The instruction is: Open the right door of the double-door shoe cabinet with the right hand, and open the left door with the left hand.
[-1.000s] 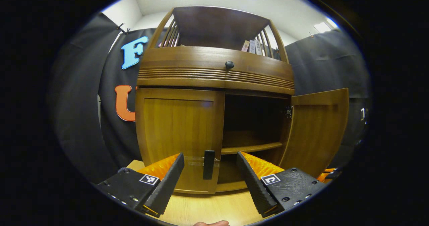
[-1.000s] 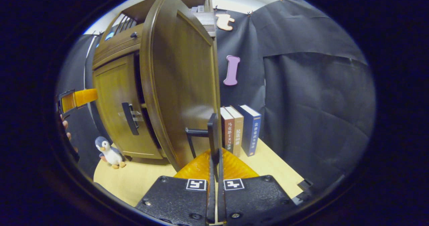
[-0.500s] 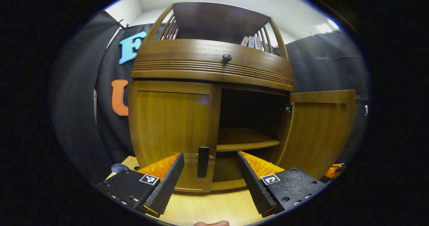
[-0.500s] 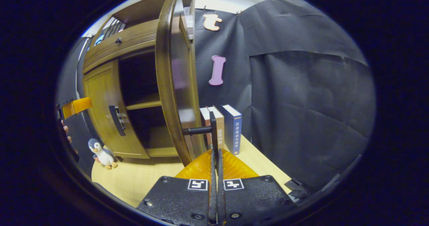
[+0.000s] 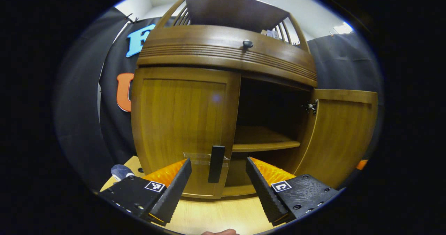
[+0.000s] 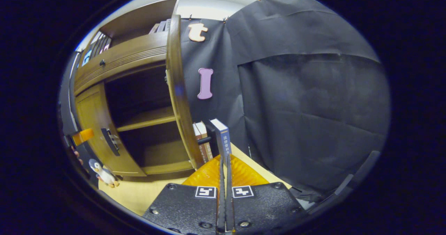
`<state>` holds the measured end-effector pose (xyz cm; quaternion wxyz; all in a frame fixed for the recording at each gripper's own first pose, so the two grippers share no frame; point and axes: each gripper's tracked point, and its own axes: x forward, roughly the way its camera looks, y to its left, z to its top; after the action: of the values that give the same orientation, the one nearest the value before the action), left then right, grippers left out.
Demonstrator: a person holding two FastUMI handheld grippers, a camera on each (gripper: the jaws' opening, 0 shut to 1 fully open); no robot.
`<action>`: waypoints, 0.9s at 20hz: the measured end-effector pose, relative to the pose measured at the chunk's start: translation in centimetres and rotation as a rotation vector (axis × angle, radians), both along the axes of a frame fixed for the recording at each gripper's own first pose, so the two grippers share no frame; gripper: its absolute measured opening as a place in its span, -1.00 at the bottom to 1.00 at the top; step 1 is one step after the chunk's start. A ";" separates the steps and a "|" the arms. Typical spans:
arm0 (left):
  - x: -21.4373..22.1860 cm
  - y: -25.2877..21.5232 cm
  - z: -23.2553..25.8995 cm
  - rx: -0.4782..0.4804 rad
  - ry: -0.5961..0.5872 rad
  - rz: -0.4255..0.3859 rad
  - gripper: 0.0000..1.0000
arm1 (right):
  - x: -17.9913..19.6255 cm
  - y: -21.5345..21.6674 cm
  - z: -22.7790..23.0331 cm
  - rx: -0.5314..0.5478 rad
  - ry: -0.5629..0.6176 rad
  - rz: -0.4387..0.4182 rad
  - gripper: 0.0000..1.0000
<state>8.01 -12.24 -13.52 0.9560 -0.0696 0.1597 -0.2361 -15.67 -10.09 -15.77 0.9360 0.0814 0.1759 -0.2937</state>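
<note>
Our left gripper [image 5: 218, 184] hovers spread before the left door's handle [image 5: 216, 158]; right gripper [image 6: 223, 165] pinches the right door's handle [image 6: 207, 140], right door [image 6: 178, 95] swung wide, left door [image 5: 184, 123] shut.

Black textured gripper bodies — screws; square coded markers.

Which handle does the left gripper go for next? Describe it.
Find the brown wooden shoe cabinet. Its left door is shut. Low on that door's inner edge sits a black vertical bar handle, over a clear tape strip, unlike the round knob above.
</note>
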 end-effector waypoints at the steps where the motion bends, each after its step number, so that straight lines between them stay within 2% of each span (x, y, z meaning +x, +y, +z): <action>1: 0.5 -0.3 -0.6 0.002 0.008 0.003 0.89 | -0.1 0.0 0.5 -0.009 -0.012 -0.004 -0.92; 7: 3.1 -2.5 -4.4 0.050 0.040 -0.007 0.88 | -1.0 1.6 1.6 -0.046 -0.023 0.032 -0.92; 8: 3.6 -2.8 -4.9 0.060 0.038 -0.006 0.62 | -1.1 1.8 1.8 -0.055 -0.024 0.036 -0.87; 9: 4.1 -3.2 -5.4 0.068 0.039 -0.006 0.87 | -1.4 1.9 2.1 -0.067 -0.026 0.034 -0.81; 14: 7.2 -3.3 -7.7 0.147 0.037 0.022 0.84 | -2.3 3.1 2.4 -0.090 -0.039 0.058 -0.36; 15: 7.7 -3.5 -8.3 0.162 0.040 0.022 0.59 | -2.3 3.4 2.4 -0.094 -0.038 0.064 -0.24; 16: 7.8 -3.7 -8.7 0.172 0.049 0.016 0.68 | -2.3 3.8 2.4 -0.100 -0.039 0.073 -0.13; 17: 8.1 -3.9 -8.9 0.179 0.046 0.013 0.80 | -2.2 4.1 2.6 -0.107 -0.042 0.082 -0.12; 18: 8.3 -3.9 -9.0 0.183 0.037 0.013 0.28 | -2.0 4.3 2.7 -0.115 -0.044 0.089 -0.06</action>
<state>16.32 -16.19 -22.48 0.9567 0.0126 0.1981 -0.2131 -17.67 -5.82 -13.12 0.9550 0.0262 0.1414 -0.2594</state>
